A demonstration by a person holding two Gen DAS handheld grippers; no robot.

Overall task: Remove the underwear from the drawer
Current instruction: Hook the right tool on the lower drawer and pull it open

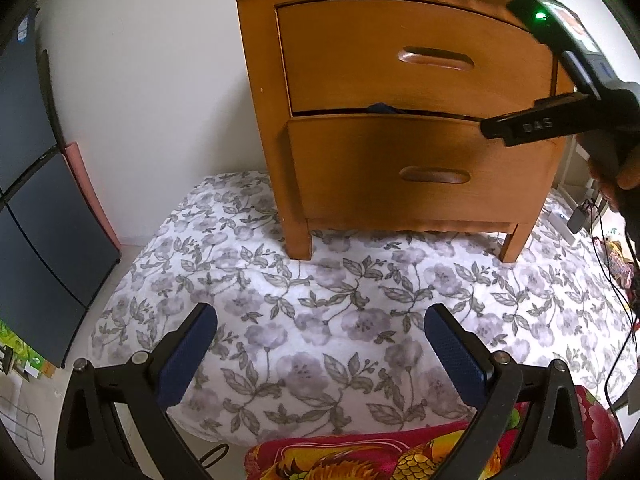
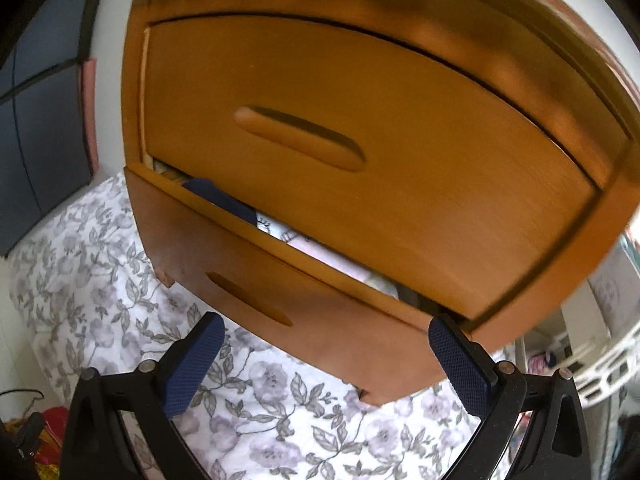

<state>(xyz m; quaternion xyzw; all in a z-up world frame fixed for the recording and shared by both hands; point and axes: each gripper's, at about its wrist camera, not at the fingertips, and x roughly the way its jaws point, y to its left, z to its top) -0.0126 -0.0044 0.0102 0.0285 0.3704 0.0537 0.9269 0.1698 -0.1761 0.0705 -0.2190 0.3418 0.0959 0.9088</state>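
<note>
Left gripper (image 1: 320, 344): blue-padded fingers wide apart, empty, above the floral grey-and-white bedspread (image 1: 320, 320). Orange-brown wooden two-drawer nightstand (image 1: 272, 120): lower drawer (image 2: 248, 272) slightly ajar, dark blue folded underwear (image 2: 224, 200) at its left end. Right gripper (image 2: 324, 360): fingers wide apart, empty, right fingertip (image 2: 444, 332) near the drawer's right corner.

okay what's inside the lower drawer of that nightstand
The lower drawer is only slightly open. Through the gap show a dark blue cloth at the left and pale printed fabric beside it. The upper drawer covers everything further back.

One wooden nightstand (image 1: 264, 128), two drawers (lower one (image 1: 360, 168) ajar), two claws, one floral quilt (image 1: 320, 320).
</note>
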